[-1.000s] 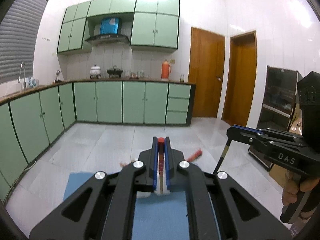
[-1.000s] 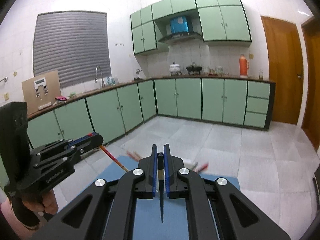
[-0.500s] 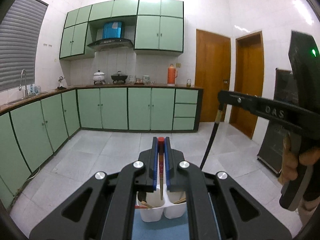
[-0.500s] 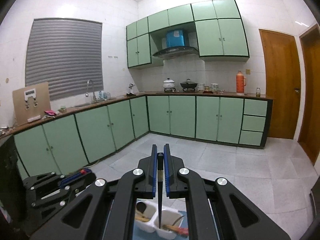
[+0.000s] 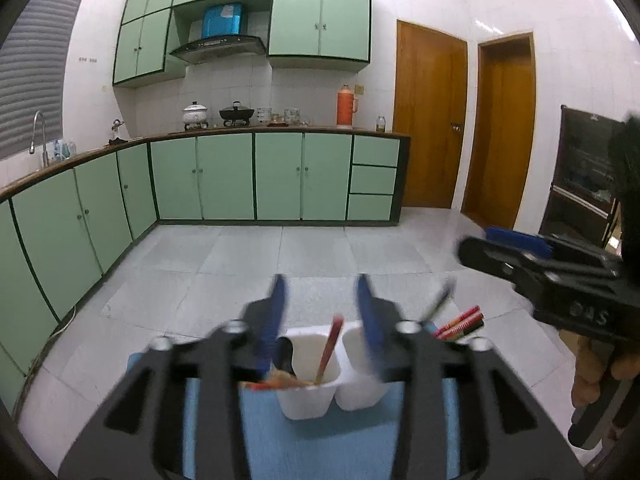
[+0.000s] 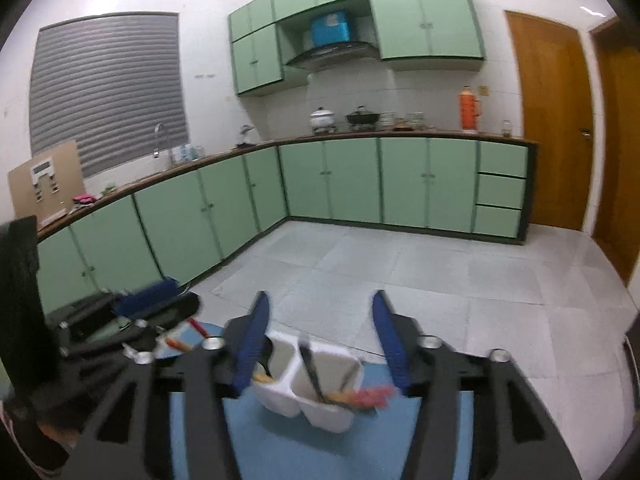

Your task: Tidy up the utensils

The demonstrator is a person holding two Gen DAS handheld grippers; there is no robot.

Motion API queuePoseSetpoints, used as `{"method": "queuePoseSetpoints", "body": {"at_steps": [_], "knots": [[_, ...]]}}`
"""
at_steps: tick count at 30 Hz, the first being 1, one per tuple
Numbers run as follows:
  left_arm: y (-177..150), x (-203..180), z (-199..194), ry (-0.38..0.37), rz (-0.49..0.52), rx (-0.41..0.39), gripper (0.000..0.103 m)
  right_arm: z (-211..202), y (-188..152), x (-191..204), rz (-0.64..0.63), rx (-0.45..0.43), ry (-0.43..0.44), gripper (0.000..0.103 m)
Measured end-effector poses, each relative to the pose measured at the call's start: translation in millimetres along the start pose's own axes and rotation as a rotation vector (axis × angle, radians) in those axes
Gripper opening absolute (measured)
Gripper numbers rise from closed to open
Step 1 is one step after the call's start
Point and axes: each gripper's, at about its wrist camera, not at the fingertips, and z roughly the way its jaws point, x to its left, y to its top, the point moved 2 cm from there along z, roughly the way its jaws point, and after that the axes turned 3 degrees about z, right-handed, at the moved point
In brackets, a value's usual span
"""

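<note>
A white two-compartment utensil holder [image 5: 320, 394] [image 6: 308, 392] stands on a blue mat [image 5: 320, 440]. My left gripper [image 5: 320, 316] is open above it; a red-handled utensil [image 5: 330, 348] stands in the left compartment with a dark spoon [image 5: 285, 354]. My right gripper [image 6: 320, 336] is open above the holder; a dark utensil [image 6: 312, 372] leans in the right compartment. The right gripper shows in the left wrist view [image 5: 516, 256], the left one in the right wrist view [image 6: 152, 304]. Red-handled chopsticks [image 5: 460, 322] lie on the mat.
The mat [image 6: 280, 440] lies at a table edge above a grey tiled floor [image 5: 280, 264]. Green cabinets [image 5: 240, 176] line the walls. A dark oven rack [image 5: 580, 184] stands at the right near two wooden doors.
Both grippers have opened. The red-handled utensil left the left gripper and the dark utensil left the right gripper; both now stand in the holder. Both views dipped toward the holder.
</note>
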Motion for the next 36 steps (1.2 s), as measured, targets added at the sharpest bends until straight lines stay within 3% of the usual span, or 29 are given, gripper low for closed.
{"method": "queuePoseSetpoints", "body": {"at_steps": [7,12,22,36], "knots": [[-24.0,3.1,-46.2,0.013,-0.032,-0.026,0.073,-50.8,-42.3,-9.2,0.024,-0.016,-0.065,0.079],[-45.4,0.4,-79.5,0.016,-0.054,-0.025,0.087,-82.9,-68.3,-1.6,0.045,-0.019,-0.065,0.094],[-66.7,-11.3,-120.2,0.029,-0.038,0.01,0.095,-116.5,-92.0,9.7,0.084,0.004,-0.046,0.097],[-65.5,-23.4,-158.2,0.06,-0.007,-0.01,0.096,-154.3,-93.8,38.8,0.029,-0.035,-0.024,0.097]]}}
